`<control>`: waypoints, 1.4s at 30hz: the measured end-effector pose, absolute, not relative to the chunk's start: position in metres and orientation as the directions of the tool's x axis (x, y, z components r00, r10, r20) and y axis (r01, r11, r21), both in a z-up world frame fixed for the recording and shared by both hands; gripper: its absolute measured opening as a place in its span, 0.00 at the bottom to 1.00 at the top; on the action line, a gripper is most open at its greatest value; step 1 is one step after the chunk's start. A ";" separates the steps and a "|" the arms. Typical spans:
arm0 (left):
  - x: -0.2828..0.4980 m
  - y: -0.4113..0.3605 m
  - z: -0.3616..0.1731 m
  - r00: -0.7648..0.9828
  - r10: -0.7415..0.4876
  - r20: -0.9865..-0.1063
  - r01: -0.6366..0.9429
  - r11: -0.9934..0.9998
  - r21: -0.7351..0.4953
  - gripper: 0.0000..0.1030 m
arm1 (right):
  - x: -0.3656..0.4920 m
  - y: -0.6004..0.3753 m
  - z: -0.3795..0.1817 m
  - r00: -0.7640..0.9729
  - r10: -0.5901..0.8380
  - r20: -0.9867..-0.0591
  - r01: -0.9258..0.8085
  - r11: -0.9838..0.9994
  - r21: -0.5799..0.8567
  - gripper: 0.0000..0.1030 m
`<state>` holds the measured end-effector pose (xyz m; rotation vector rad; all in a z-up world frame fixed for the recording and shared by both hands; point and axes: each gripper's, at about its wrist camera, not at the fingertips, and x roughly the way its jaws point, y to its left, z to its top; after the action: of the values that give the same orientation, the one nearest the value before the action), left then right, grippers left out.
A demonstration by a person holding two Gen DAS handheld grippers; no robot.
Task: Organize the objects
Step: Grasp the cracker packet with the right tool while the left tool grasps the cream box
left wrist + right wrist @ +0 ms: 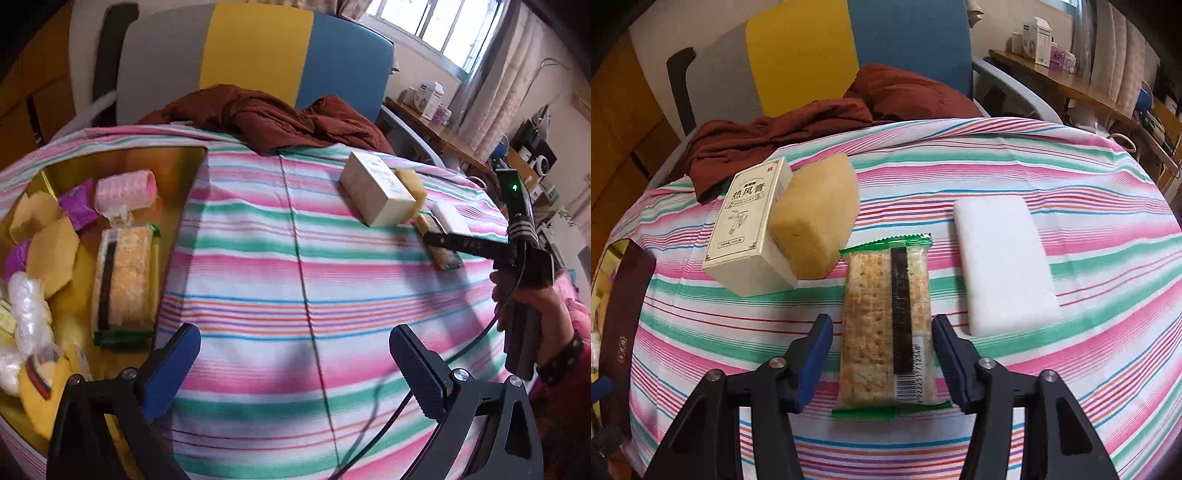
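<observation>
In the right wrist view a cracker packet [886,325] with green ends lies lengthwise on the striped cloth. My right gripper [882,332] is open and straddles it, with a small gap at each blue pad. Beside the packet are a white printed box [746,236], a yellow sponge [816,218] leaning on that box, and a white block [1001,258]. My left gripper [295,354] hangs open over bare cloth, nothing between its fingers. To its left a gold-lined box [122,162] holds another cracker packet [125,277], a pink roller [125,190], purple packets and yellow sponges.
A rust-brown garment [280,118] is heaped at the far edge of the table against a grey, yellow and blue chair back [258,55]. A hand [532,306] holds the right gripper's handle, and a black cable [369,435] trails across the cloth. A cluttered desk [428,125] stands far right.
</observation>
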<state>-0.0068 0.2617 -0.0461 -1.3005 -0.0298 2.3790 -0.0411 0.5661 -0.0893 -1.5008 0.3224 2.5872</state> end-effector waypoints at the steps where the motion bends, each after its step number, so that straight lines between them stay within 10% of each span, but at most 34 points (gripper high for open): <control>1: -0.009 0.263 -0.045 -0.471 0.379 -0.797 -0.356 -0.908 -0.221 1.00 | -0.044 0.563 -0.092 -0.482 0.032 -0.876 -0.227 -0.970 0.090 0.57; 35: -0.170 0.461 -0.080 -0.436 0.221 -0.873 -0.313 -0.946 -0.083 0.98 | 0.034 0.559 -0.099 -0.636 0.187 -0.749 -0.397 -0.911 0.110 0.46; 42: -0.167 0.440 -0.092 -0.478 0.208 -0.853 -0.339 -0.940 -0.039 0.51 | 0.035 0.559 -0.099 -0.641 0.188 -0.744 -0.400 -0.909 0.116 0.46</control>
<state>-0.1669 0.4401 -0.0916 -1.3861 0.1928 2.4493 0.0345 0.5592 -0.0993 -1.1132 0.3885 2.5526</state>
